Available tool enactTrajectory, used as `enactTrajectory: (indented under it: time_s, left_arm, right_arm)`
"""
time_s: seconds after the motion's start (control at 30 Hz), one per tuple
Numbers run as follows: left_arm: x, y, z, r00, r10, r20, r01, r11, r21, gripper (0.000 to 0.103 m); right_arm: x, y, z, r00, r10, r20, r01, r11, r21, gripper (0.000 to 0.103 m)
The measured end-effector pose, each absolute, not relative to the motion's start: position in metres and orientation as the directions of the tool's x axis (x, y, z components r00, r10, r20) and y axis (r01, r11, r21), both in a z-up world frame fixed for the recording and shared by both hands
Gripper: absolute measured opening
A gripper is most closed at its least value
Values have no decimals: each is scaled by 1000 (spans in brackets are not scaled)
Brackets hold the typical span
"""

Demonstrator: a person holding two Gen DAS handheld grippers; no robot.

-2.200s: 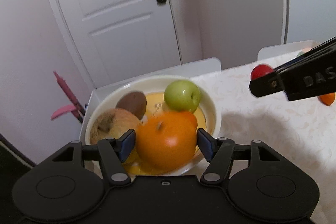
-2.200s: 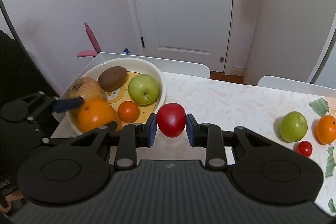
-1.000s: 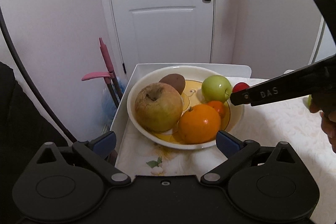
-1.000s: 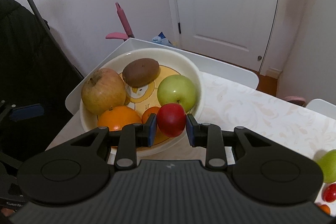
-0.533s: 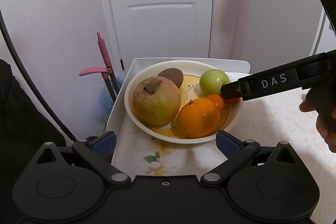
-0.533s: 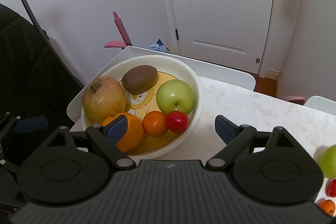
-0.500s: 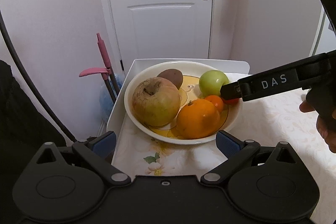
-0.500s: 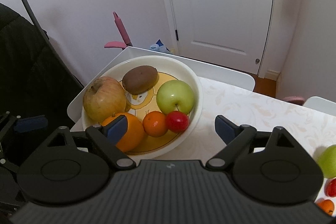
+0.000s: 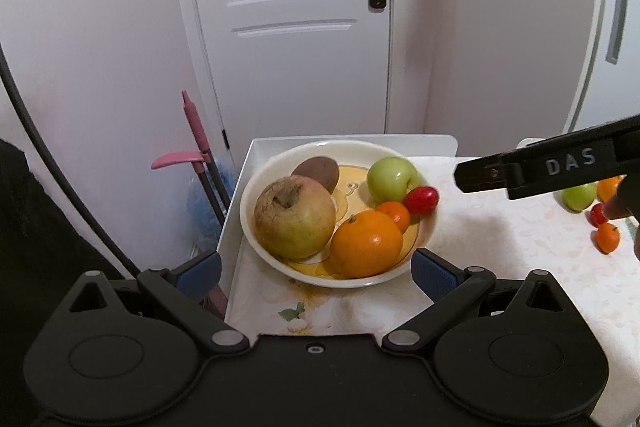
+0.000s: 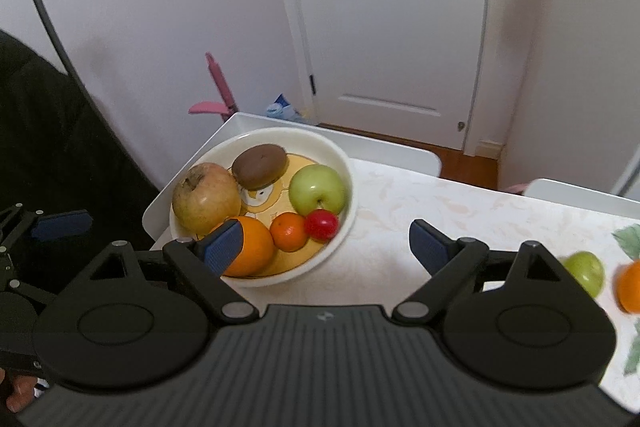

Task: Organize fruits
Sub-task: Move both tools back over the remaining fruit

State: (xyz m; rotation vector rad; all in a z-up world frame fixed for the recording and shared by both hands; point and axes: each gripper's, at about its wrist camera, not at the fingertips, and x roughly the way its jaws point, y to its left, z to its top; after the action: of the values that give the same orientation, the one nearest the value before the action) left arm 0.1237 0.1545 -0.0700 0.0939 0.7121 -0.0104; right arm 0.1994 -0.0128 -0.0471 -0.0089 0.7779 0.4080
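A cream bowl (image 9: pixel 425 247) (image 10: pixel 347 167) on the table's left end holds a big yellowish apple (image 9: pixel 295 221), a brown kiwi (image 9: pixel 317 171), a green apple (image 9: pixel 391 179), a large orange (image 9: pixel 365 243), a small orange (image 9: pixel 394 215) and a small red fruit (image 9: pixel 420 199) (image 10: pixel 321 224). My left gripper (image 9: pixel 316 273) is open and empty, just in front of the bowl. My right gripper (image 10: pixel 326 247) is open and empty, above the table right of the bowl; its arm shows in the left wrist view (image 9: pixel 548 169).
A green apple (image 10: pixel 585 271), an orange (image 10: pixel 630 287), a small red fruit (image 9: pixel 598 215) and a small orange (image 9: pixel 607 237) lie on the table (image 10: pixel 460 211) to the right. A white door and a pink-handled broom (image 9: pixel 196 131) stand behind.
My right gripper opened and left the red fruit in the bowl, then drew back to the right. My left gripper released the large orange earlier and backed away.
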Motion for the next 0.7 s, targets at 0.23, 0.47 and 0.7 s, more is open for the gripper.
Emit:
enactTrajectory:
  time_s: [0.23, 0.47, 0.7]
  left_arm:
    - [121, 144, -50, 768, -36, -639, 98, 993, 62, 103]
    - [123, 121, -40, 768, -127, -627, 199, 979, 47, 103]
    - [128, 90, -37, 758, -203, -619, 280, 959, 30, 103]
  right_arm:
    - [173, -43, -25, 694, 283, -662, -272, 954, 123, 103]
    - [142, -83, -14, 736, 173, -655, -147, 985, 95, 103]
    - [118, -132, -11, 761, 78, -644, -39, 996, 75, 103]
